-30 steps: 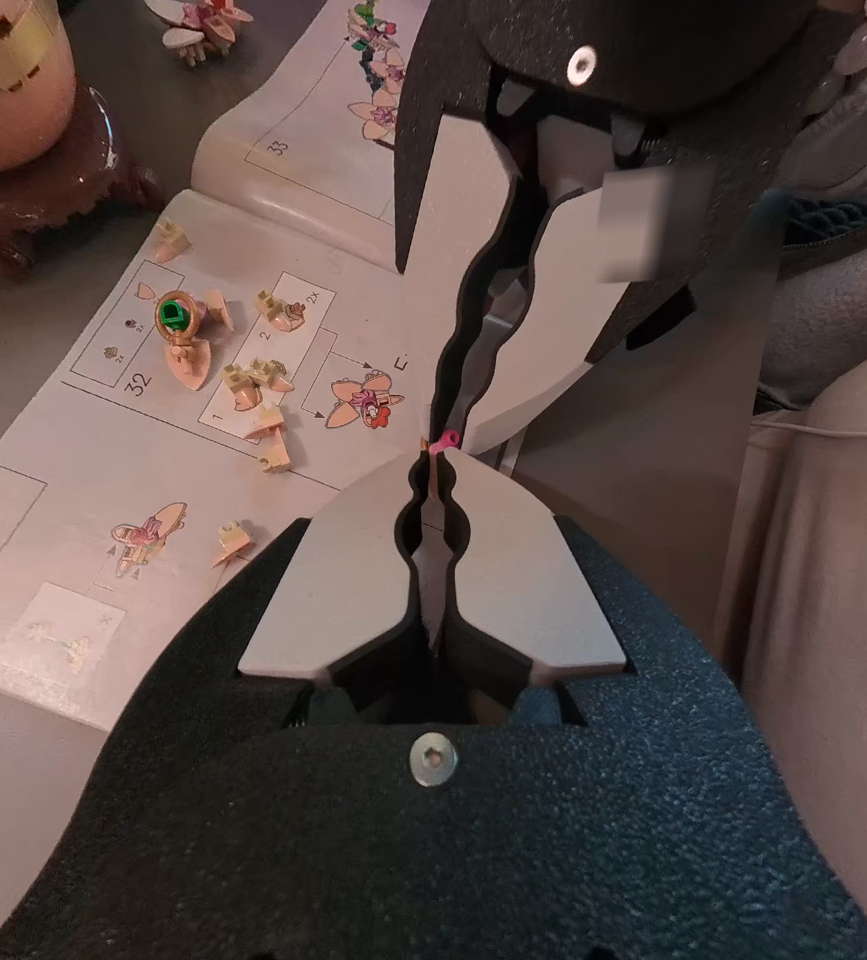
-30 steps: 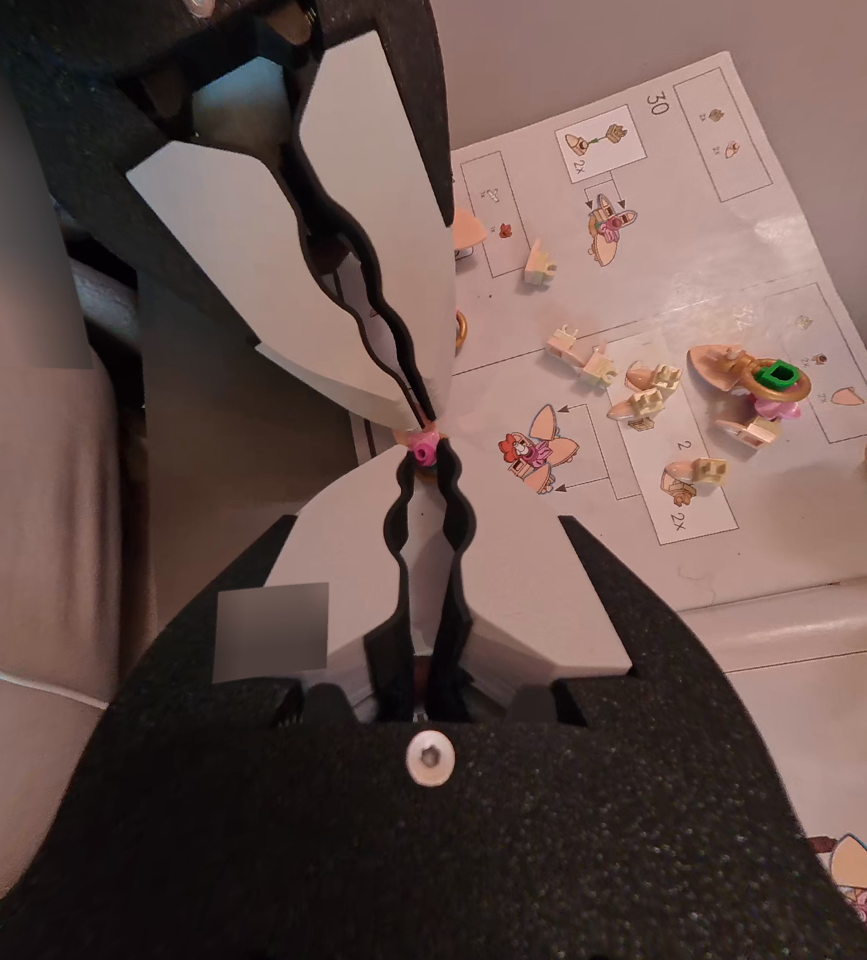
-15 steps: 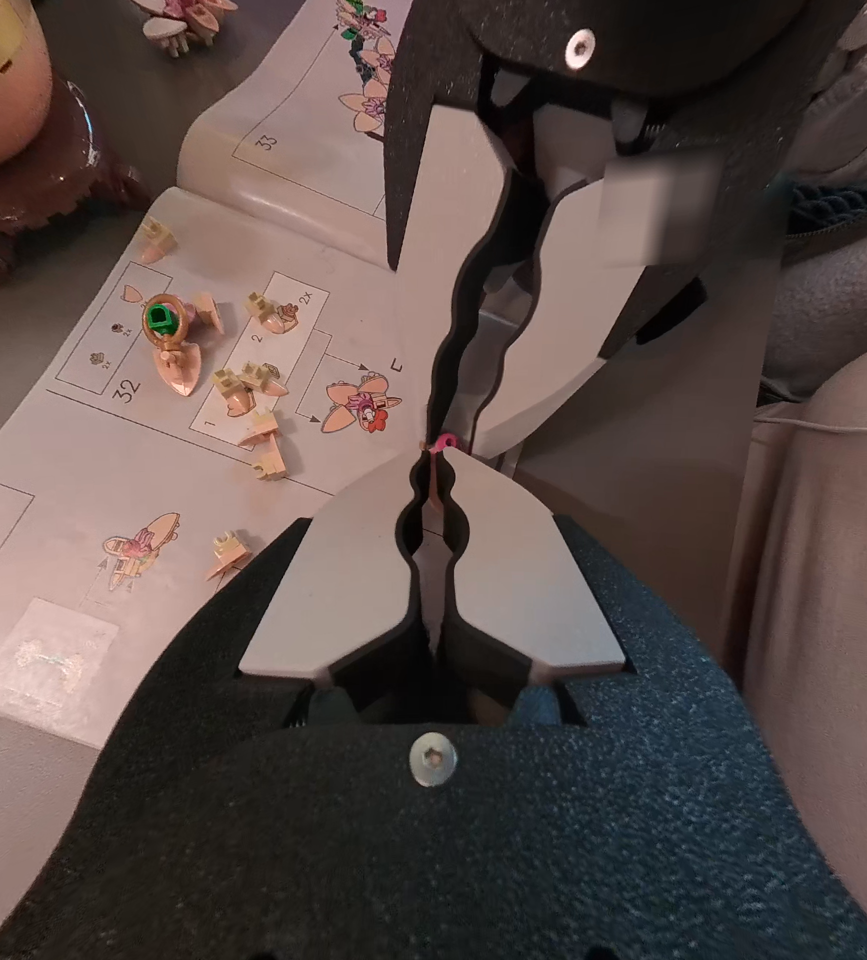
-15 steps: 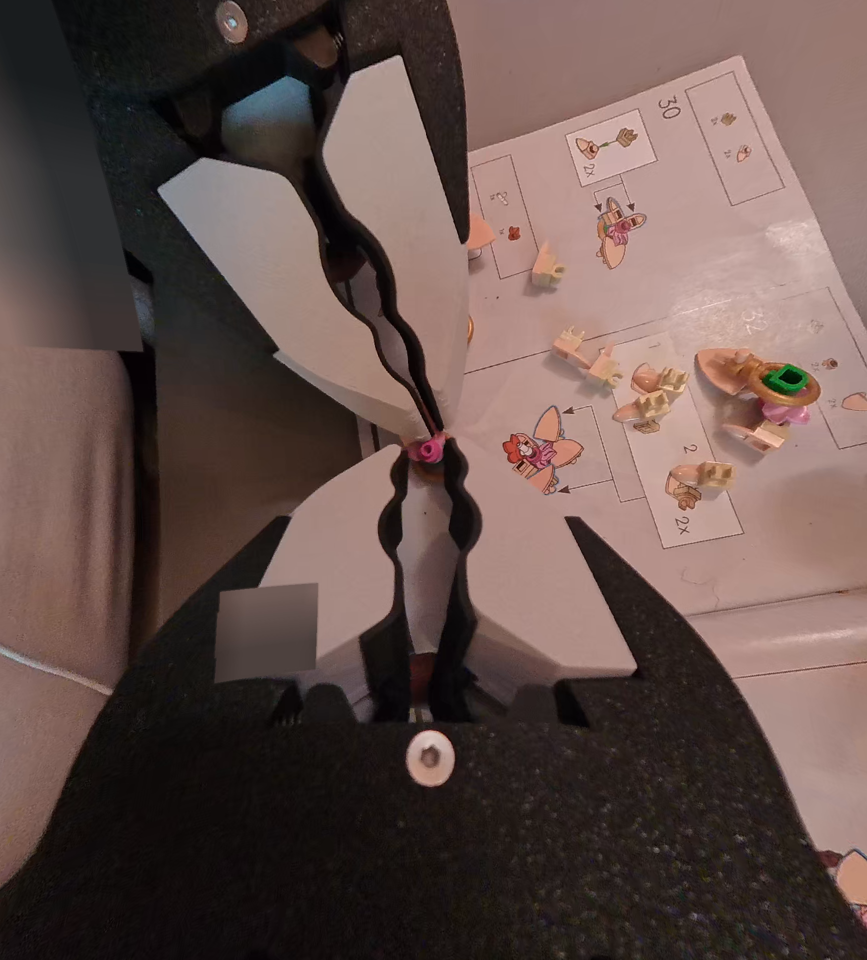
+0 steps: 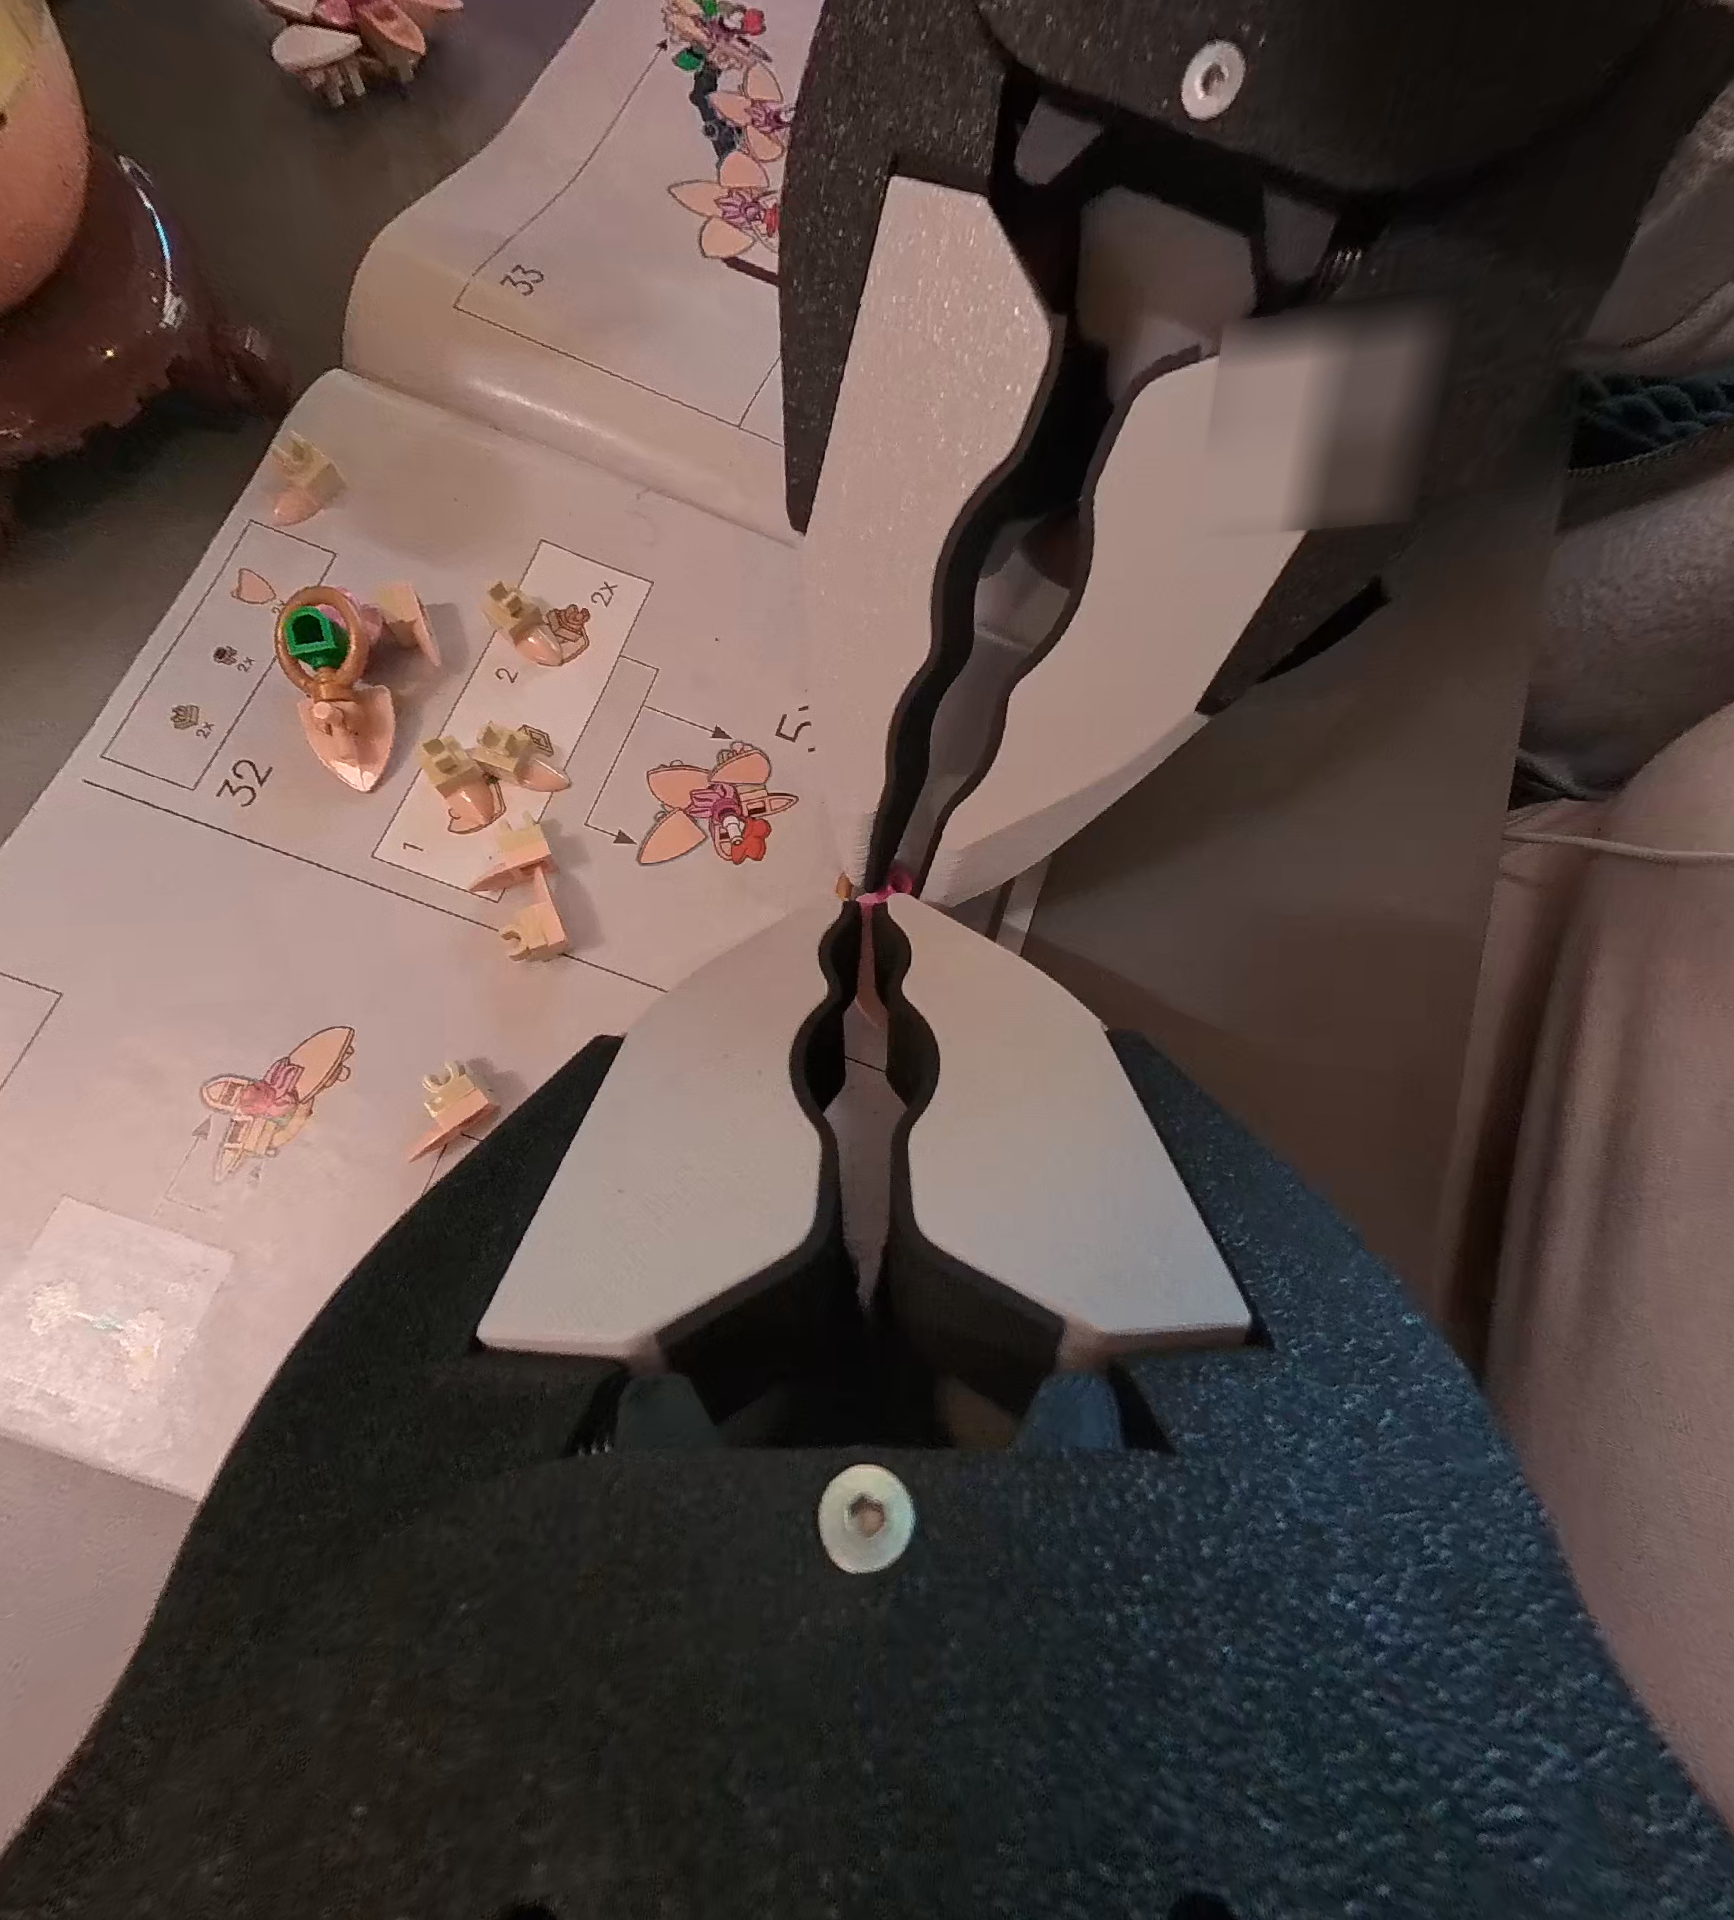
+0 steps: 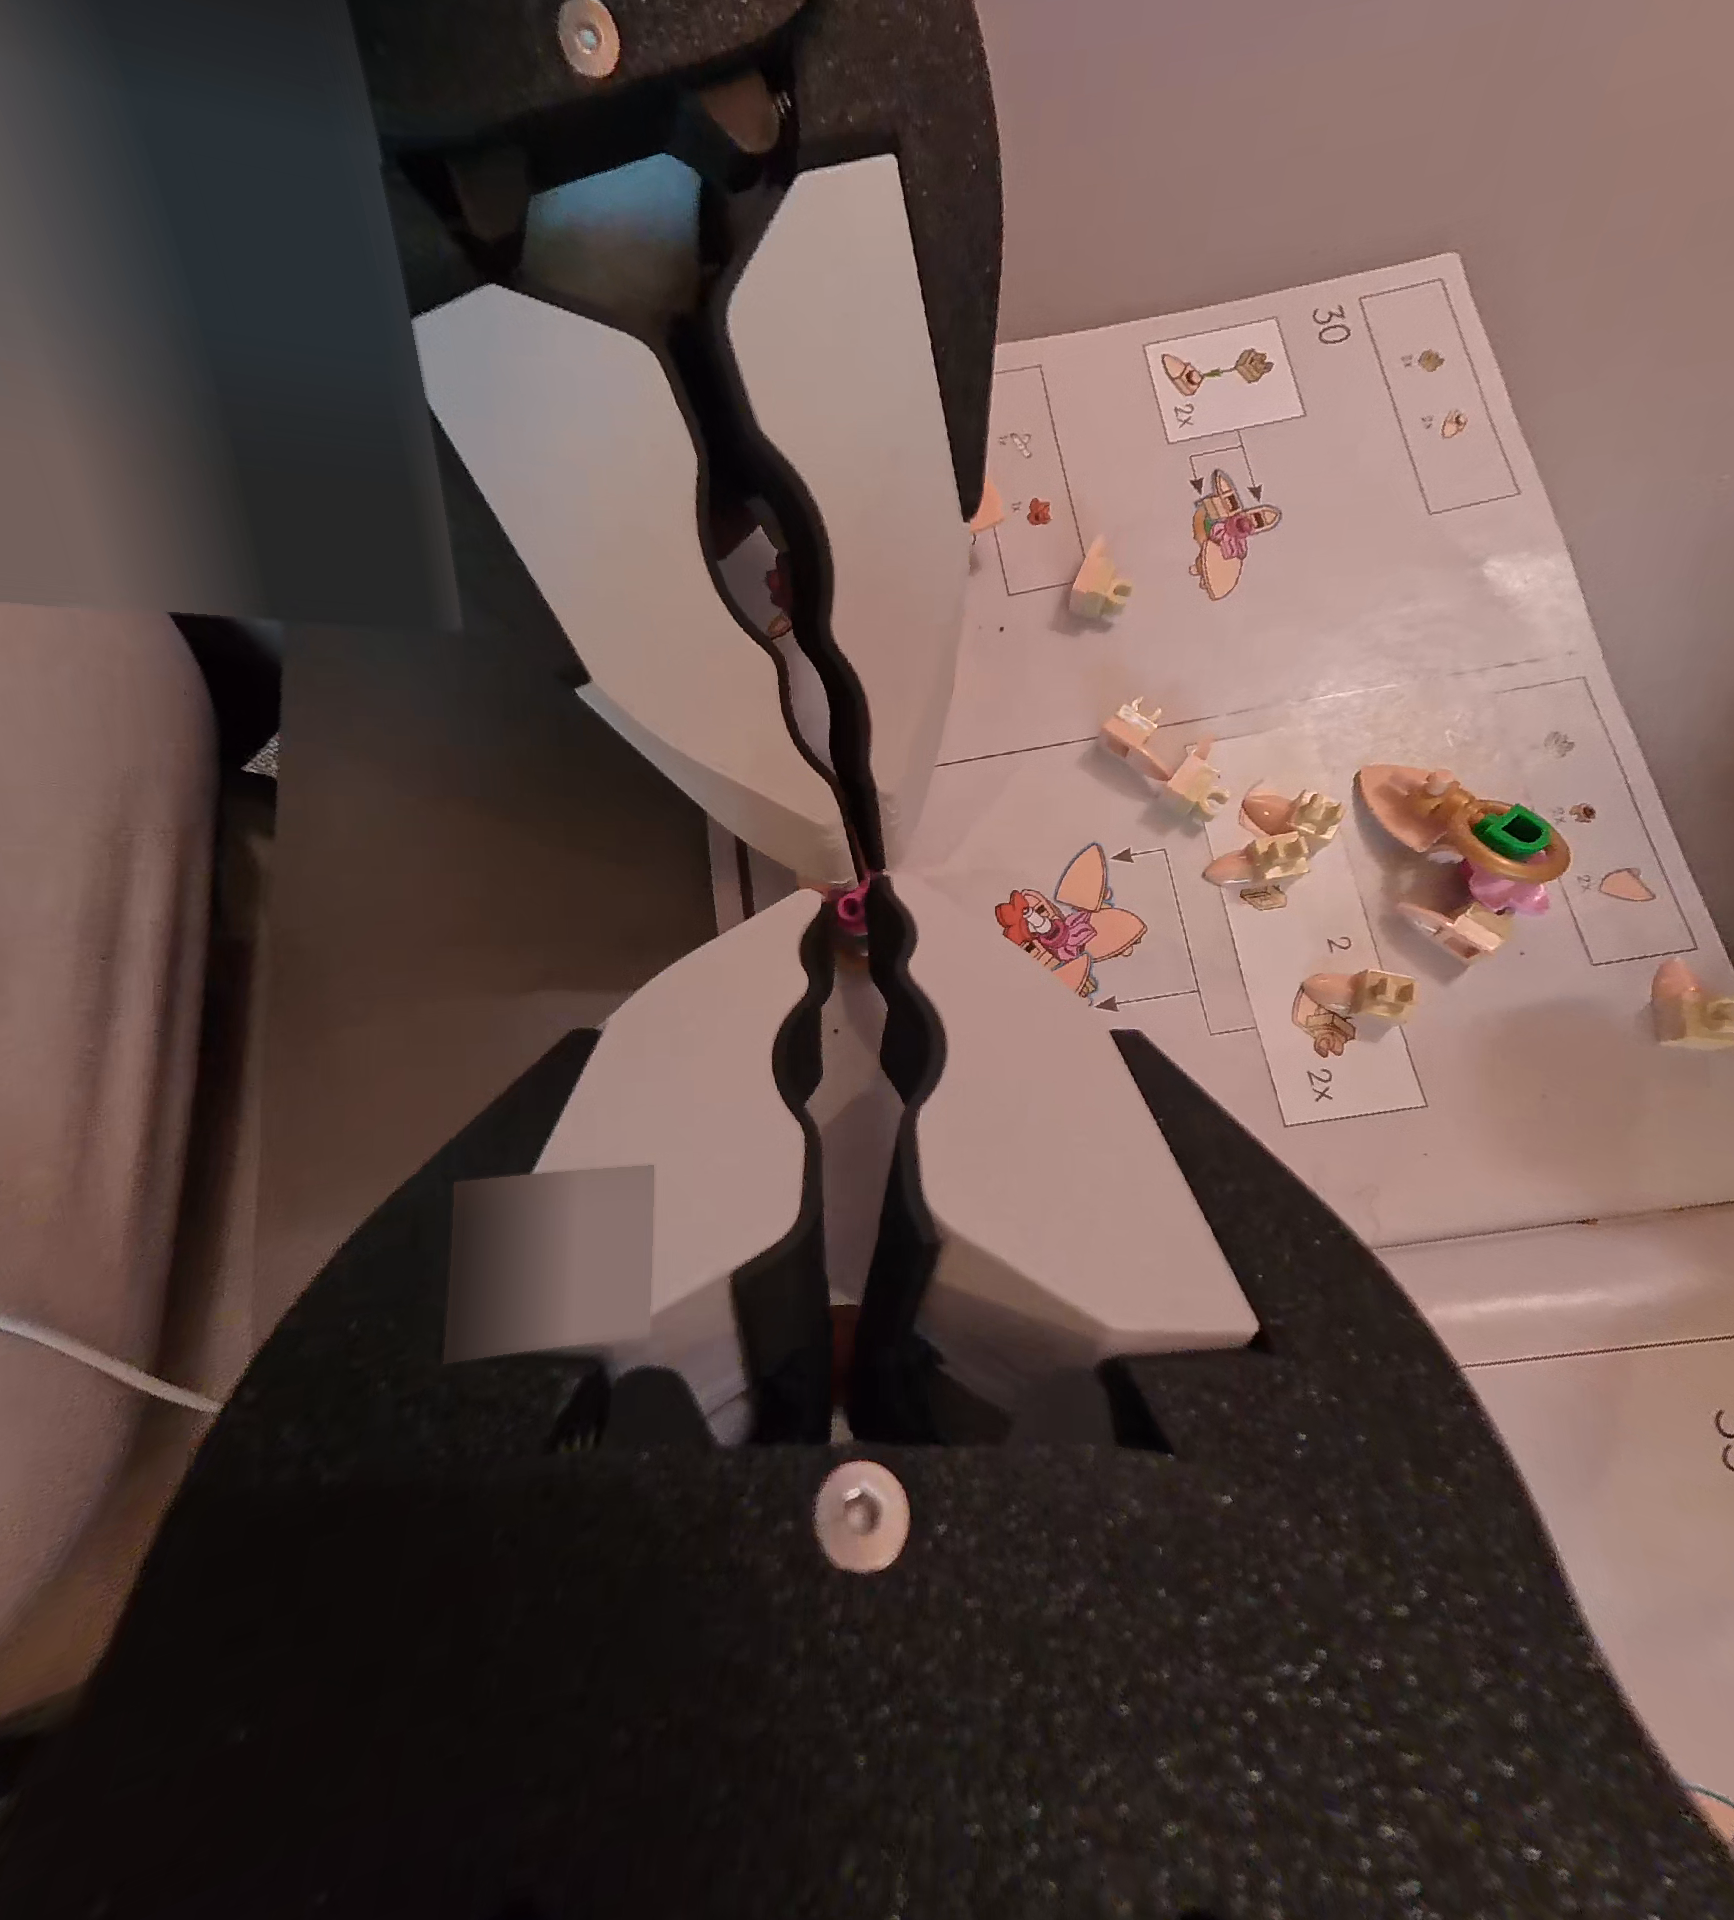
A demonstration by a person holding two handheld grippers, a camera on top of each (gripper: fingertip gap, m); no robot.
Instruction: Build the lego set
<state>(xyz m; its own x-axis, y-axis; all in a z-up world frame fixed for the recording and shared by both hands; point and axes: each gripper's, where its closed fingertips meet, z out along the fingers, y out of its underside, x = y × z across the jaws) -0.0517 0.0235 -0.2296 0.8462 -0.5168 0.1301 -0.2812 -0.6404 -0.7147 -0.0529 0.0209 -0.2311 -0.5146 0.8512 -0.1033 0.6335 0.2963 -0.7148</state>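
My left gripper (image 5: 868,914) and my right gripper (image 6: 858,906) meet tip to tip above the open instruction booklet (image 5: 167,935). Both are shut. A small pink piece (image 6: 850,904) sits at the right gripper's tips and also shows in the left wrist view (image 5: 886,888). A peach petal piece (image 5: 868,992) shows between the left gripper's fingers. The right gripper (image 5: 894,868) reaches in from the top of the left wrist view. The left gripper (image 6: 868,844) does the same in the right wrist view. How the two pieces join is hidden by the fingertips.
A green-and-gold ring assembly (image 5: 317,644) (image 6: 1512,842) and several loose tan and peach pieces (image 5: 489,779) (image 6: 1268,831) lie on the booklet. A pink vase on a brown stand (image 5: 63,395) stands far left, with flower assemblies (image 5: 354,42) behind. A person's leg (image 5: 1673,1247) is at the right. My two grippers' fingertips are within a few centimetres of each other.
Both grippers stay shut and tip to tip. The pair has shifted slightly over the booklet, and the opposing gripper sits a little more to the right in each view.
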